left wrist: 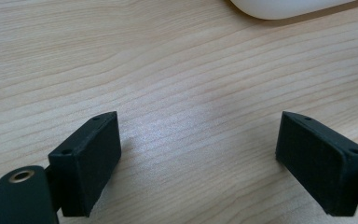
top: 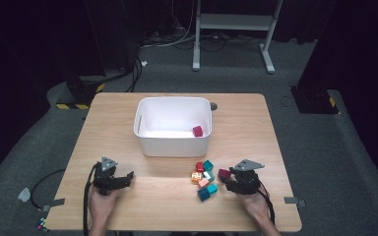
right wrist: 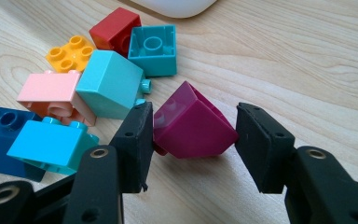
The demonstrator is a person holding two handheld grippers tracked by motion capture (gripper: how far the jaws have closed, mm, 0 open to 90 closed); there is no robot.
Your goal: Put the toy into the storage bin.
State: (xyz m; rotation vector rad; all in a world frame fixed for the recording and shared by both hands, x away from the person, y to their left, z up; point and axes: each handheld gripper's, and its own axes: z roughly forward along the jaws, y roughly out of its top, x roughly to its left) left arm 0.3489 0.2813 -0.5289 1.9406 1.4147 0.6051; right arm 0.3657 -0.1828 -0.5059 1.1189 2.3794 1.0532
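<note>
My right gripper is shut on a magenta brick, which sits tilted between the pads just above the wooden table. To the brick's left is a pile of bricks: red, teal, orange, pink, light teal, cyan and dark blue. My left gripper stands open over bare wood at the front left, with nothing between its fingers. Another magenta brick lies inside the white bin.
The white bin stands at the table's middle back; its lower edge shows in both gripper views. Cables trail from both grippers off the front edge. A white frame stands on the floor beyond the table.
</note>
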